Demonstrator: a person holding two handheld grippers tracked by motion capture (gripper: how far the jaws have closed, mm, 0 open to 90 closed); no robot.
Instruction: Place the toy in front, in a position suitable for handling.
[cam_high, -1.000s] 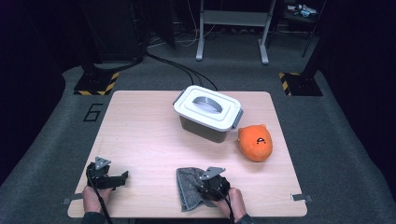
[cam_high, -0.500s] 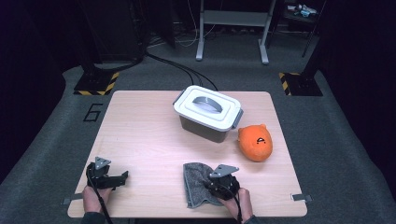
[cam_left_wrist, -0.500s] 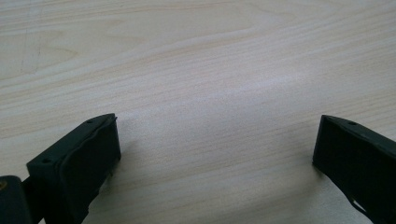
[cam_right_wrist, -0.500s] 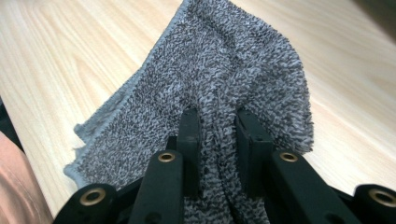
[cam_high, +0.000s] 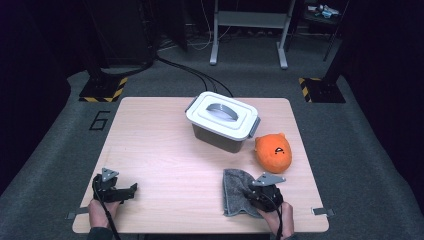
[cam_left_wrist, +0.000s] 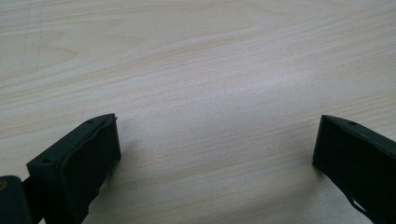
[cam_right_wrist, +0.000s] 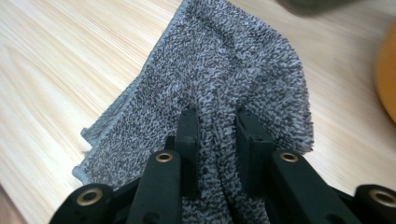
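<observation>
A grey terry cloth (cam_high: 233, 192) lies bunched near the table's front edge, right of centre. My right gripper (cam_high: 254, 198) is shut on a fold of it, and its jaws have just been closing with the cloth between them. In the right gripper view the cloth (cam_right_wrist: 224, 60) spreads away from the gripper (cam_right_wrist: 217, 121), with a ridge of fabric pinched between the two black fingers (cam_right_wrist: 188, 133). My left gripper (cam_high: 131, 191) rests at the front left of the table. It stands open in the left gripper view (cam_left_wrist: 217, 144), with bare wood between the jaws.
A grey box with a white handled lid (cam_high: 222, 120) stands at the back centre of the wooden table (cam_high: 160, 150). An orange plush toy (cam_high: 272, 151) lies just right of it, close behind the cloth; its edge (cam_right_wrist: 386, 79) shows in the right gripper view.
My right gripper has moved to the right along the front edge, dragging the grey cloth with it. The left gripper has stayed where it was.
</observation>
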